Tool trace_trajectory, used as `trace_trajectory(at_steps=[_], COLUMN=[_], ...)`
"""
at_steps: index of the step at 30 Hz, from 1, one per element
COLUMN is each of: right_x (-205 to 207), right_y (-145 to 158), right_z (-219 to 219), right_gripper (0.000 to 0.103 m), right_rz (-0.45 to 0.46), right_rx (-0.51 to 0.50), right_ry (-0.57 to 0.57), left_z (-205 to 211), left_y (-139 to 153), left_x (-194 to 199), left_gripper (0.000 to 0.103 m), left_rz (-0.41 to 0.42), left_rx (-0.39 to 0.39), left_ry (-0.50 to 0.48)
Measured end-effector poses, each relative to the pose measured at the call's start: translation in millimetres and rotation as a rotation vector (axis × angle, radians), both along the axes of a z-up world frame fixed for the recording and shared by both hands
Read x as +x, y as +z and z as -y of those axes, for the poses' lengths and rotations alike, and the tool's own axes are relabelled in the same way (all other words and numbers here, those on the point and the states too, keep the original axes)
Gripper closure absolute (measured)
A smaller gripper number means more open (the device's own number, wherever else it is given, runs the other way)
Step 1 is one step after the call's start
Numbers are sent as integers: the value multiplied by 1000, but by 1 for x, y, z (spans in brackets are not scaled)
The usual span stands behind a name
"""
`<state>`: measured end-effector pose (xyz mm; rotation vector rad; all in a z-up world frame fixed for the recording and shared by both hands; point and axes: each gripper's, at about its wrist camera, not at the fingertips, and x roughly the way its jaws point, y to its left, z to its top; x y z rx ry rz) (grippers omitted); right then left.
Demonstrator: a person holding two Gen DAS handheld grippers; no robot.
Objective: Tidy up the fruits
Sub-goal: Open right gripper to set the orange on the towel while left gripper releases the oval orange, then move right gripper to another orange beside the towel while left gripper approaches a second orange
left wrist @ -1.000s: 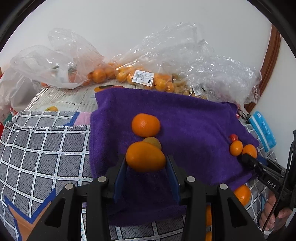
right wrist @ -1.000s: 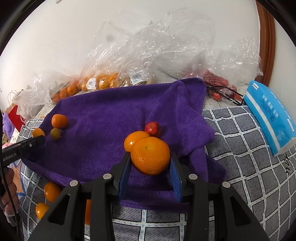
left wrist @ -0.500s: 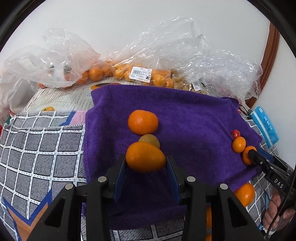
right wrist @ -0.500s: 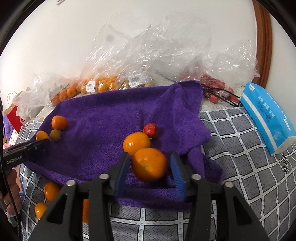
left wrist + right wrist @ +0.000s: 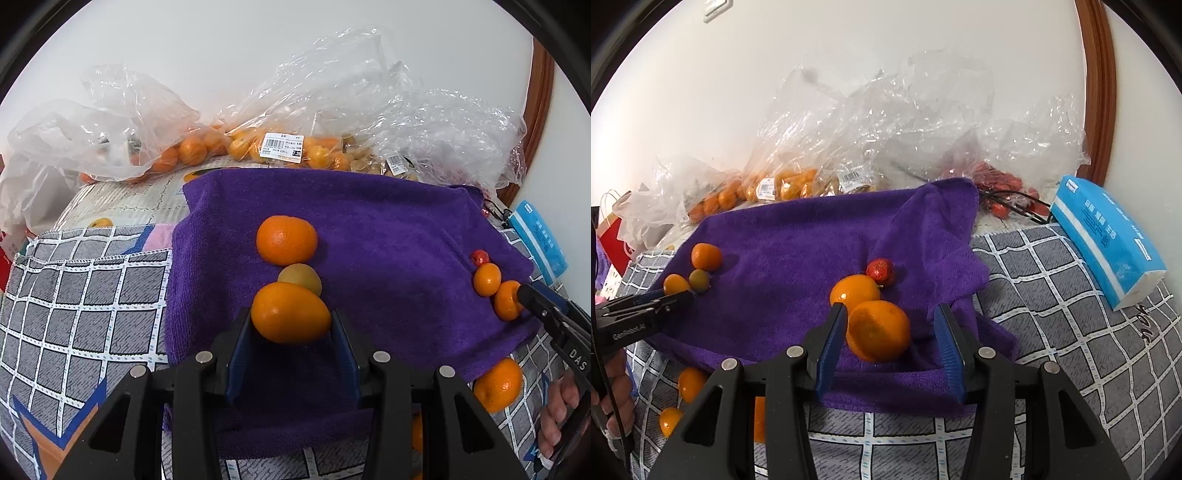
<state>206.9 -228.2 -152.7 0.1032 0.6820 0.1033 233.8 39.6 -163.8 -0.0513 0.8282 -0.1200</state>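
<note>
My left gripper (image 5: 291, 325) is shut on an oval orange fruit (image 5: 290, 313), held just above the purple towel (image 5: 388, 229). Right behind it lie a small yellow-green fruit (image 5: 300, 277) and a mandarin (image 5: 286, 240). In the right wrist view, my right gripper (image 5: 891, 332) stands open around a mandarin (image 5: 879, 330) that rests on the towel (image 5: 798, 236). The right pad is clear of it. The mandarin lies against another orange (image 5: 855, 291), with a small red fruit (image 5: 880, 268) just beyond.
Clear plastic bags of oranges (image 5: 192, 147) line the wall, and a bag of red fruit (image 5: 997, 184) lies at the right. A blue tissue pack (image 5: 1108, 236) rests on the checked cloth (image 5: 1052, 280). Loose oranges (image 5: 690, 384) lie on the cloth below the towel's front edge.
The right jaws have spread and let go of the mandarin, which now lies on the towel beside the other orange. The left gripper keeps its hold on the oval fruit.
</note>
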Motion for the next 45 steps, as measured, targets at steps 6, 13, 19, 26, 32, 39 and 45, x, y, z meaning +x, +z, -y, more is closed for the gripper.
trace_trajectory(at_steps=[6, 13, 19, 26, 32, 39, 45], right_x=[-2, -11, -19, -45, -71, -89, -105], right_y=[2, 10, 20, 47, 63, 68, 73], right_z=[-2, -3, -13, -21, -30, -37, -33], right_gripper=[55, 52, 52, 52, 52, 51, 51], right_rz=[13, 64, 94, 142, 148, 141, 143], right_rx=[-27, -1, -23, -25, -56, -87, -55], right_ry=[-25, -11, 8, 12, 20, 11, -4], left_z=[-5, -9, -8, -10, -5, -4, -22], left_y=[3, 11, 15, 26, 45, 73, 73], left_x=[-2, -8, -13, -21, -35, -67, -92], left_gripper=[62, 62, 62, 62, 62, 62, 62], left_rz=[0, 23, 49, 104, 148, 157, 124], left_rx=[-43, -85, -79, -76, -70, -68, -125], left_ry=[7, 16, 20, 38, -16, -40, -4])
